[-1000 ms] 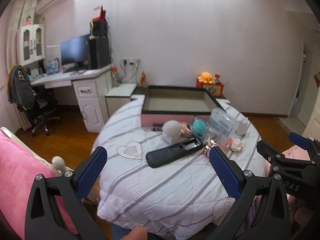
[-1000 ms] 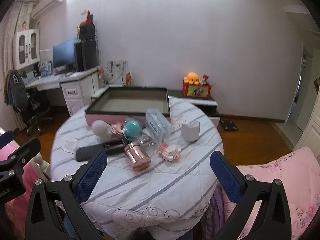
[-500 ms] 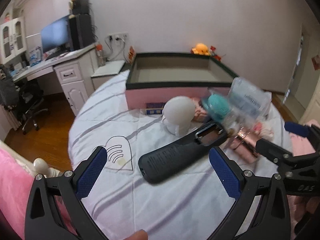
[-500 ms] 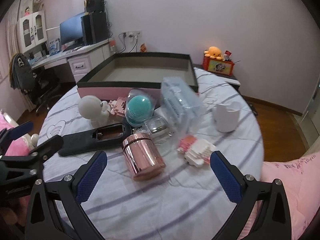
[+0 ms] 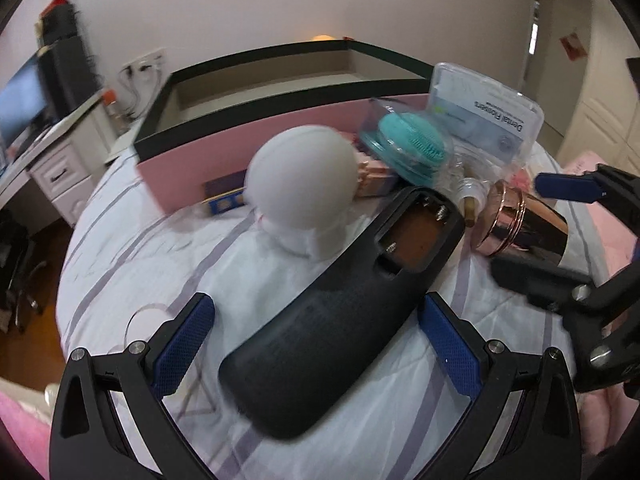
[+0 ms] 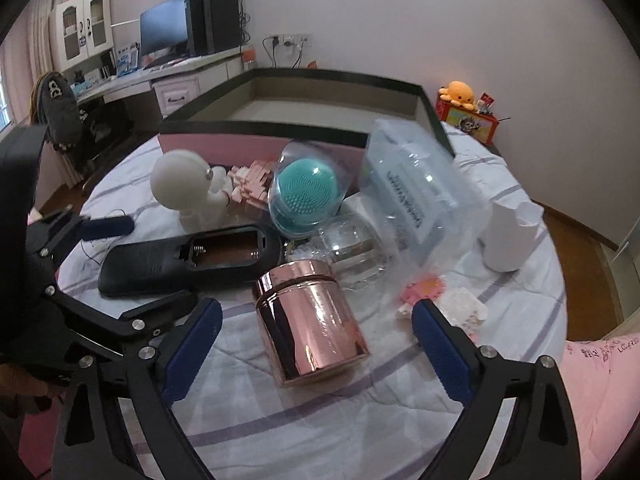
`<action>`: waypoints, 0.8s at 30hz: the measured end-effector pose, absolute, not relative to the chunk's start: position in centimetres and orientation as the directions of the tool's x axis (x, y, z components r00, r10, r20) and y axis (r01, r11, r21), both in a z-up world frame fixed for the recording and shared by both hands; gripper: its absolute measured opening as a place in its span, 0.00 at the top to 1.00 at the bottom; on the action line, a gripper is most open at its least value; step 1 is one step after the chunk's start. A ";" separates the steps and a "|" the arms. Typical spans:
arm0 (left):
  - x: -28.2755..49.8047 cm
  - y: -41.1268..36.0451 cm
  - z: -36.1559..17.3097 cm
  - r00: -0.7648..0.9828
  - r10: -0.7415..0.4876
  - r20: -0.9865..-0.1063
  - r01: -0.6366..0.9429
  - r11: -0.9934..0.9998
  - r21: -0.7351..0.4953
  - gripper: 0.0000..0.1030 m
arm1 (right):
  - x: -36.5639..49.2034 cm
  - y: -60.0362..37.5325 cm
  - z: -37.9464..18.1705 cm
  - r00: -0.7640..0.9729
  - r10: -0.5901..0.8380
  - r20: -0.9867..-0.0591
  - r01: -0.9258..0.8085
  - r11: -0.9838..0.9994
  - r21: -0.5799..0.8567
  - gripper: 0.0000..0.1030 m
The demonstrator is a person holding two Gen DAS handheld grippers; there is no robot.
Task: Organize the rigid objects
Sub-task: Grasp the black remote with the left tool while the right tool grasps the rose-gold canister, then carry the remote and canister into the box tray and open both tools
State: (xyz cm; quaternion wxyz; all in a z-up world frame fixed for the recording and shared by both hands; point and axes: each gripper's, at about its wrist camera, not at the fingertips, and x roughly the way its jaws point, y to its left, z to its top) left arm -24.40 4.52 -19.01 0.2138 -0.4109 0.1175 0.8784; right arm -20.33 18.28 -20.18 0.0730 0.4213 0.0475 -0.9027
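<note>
We have sorted nothing yet: the pink box (image 6: 224, 142) beyond both grippers looks empty and every item lies on the cloth in front of it. Our left gripper (image 5: 316, 344) stands released, straddling the black remote (image 5: 340, 320). Our right gripper (image 6: 316, 340) is closing, pads not yet touching the rose-gold canister (image 6: 310, 316) lying between them
</note>
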 end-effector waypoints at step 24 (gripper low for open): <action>-24.2 4.0 -17.9 -0.522 0.340 -0.782 -0.467 -0.881 -0.071 0.64 | -21.1 18.9 -21.4 -0.572 -0.199 -0.796 0.210 -0.973 0.092 0.51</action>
